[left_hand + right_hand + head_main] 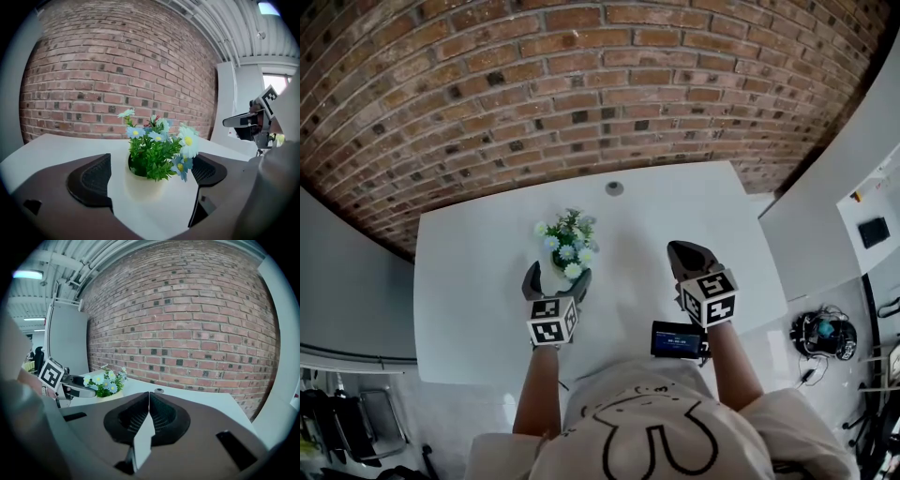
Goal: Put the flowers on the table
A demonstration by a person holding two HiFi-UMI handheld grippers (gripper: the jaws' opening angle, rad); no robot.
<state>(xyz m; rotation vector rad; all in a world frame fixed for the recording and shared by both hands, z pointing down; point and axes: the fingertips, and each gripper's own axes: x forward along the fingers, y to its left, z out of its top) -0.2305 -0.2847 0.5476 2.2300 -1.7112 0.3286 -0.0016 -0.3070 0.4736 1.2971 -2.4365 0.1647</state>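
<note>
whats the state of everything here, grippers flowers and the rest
left gripper: open, fingers either side of the flower pot, not closed on it
right gripper: shut, empty
flower pot: upright on the table
flowers: standing up in the pot
screen device: at the table's near edge, display lit

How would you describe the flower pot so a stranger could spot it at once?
Find the white table by the brick wall. Left of its middle, between the jaws of the open left claw, stands a pale pot of blue and white daisies. Unlike the plain grey disc farther back, it has colour.
</note>
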